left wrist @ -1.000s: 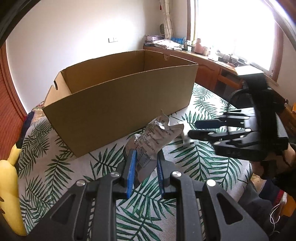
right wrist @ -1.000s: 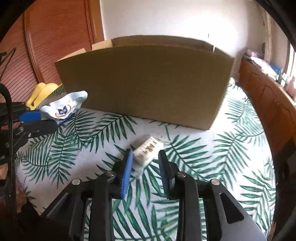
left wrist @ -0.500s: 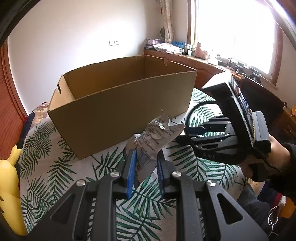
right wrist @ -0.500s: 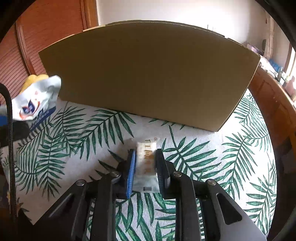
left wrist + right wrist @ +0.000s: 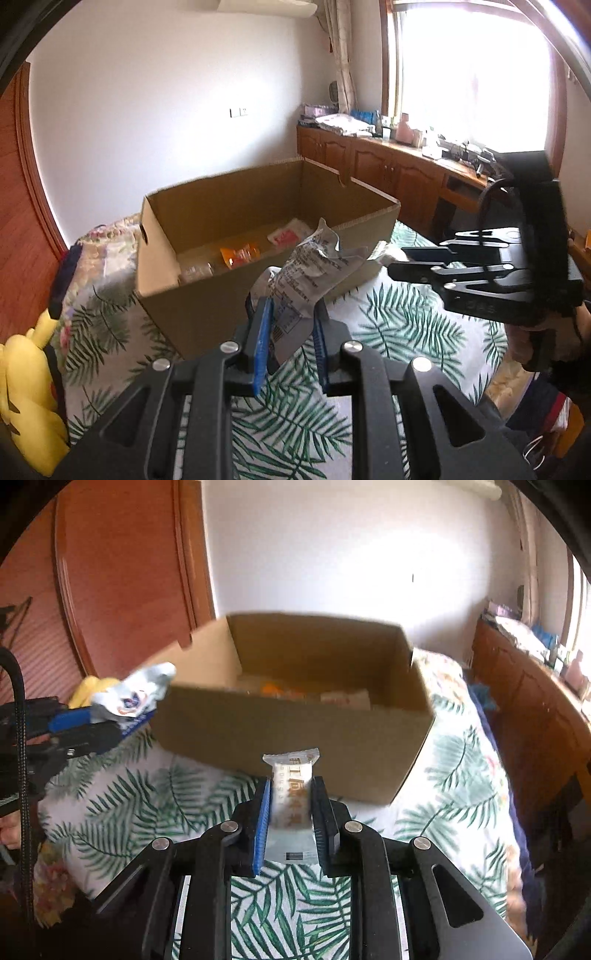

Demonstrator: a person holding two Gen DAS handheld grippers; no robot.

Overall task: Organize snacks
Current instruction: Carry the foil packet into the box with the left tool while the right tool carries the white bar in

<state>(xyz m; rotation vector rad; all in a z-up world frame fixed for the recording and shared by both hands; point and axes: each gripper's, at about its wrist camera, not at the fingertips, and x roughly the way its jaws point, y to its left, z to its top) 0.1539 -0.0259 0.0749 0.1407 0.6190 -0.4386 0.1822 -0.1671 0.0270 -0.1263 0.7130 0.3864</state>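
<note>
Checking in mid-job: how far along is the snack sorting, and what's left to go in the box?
Done: several packets, an orange one among them, already lie in the cardboard box. In hand: the left gripper is shut on a crumpled grey packet, and the right gripper on a small white bar; both are outside the box. Left: drop these two in. No other loose snacks show on the leaf-print cloth.

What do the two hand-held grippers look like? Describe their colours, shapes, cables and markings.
Both the left gripper and the right gripper are black, with angular cut-out frames, silver round screws and two straight fingers; one finger carries a ribbed blue pad. A black cable runs by the left gripper. Raised lettering on the right gripper's side is unreadable.
</note>
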